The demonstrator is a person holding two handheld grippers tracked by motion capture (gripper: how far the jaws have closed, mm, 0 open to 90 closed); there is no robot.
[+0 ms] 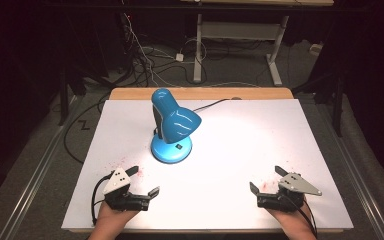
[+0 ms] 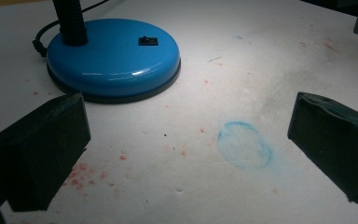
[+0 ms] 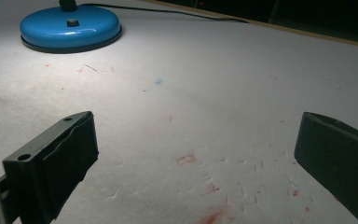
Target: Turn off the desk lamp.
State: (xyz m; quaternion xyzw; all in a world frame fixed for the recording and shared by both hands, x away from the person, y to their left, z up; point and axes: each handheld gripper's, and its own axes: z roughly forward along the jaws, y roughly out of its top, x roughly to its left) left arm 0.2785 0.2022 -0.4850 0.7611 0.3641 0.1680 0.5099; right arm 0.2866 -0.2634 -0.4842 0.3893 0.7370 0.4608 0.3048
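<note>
High view: white paper-covered tabletop (image 1: pixel 260 145) with a wooden edge at the far side, lit brightly at its middle by a glossy blue desk lamp (image 1: pixel 172 125) standing left of centre toward the far edge, shade tilted down over a round blue base, black cord trailing off behind. Near edge, left: left hand-held gripper (image 1: pixel 143 181) held in a hand, grey three-cornered plate on top, black jaws spread wide apart with nothing between, pointed roughly toward the lamp. Near edge, right: right hand-held gripper (image 1: pixel 266 180), likewise topped by a grey plate, jaws also spread and empty, well apart from the left one. Left gripper view: round blue lamp base (image 2: pixel 113 58) close ahead with a small black switch (image 2: pixel 148 41) on top and a ribbed black neck (image 2: pixel 71 22) rising from it; a faint blue ring stain (image 2: pixel 244 144) and scattered red specks (image 2: pixel 81 175) on the paper between the jaws. Right gripper view: lamp base (image 3: pixel 71 28) far off at upper left, red smudges (image 3: pixel 186 159) and small dents in the paper ahead.
</note>
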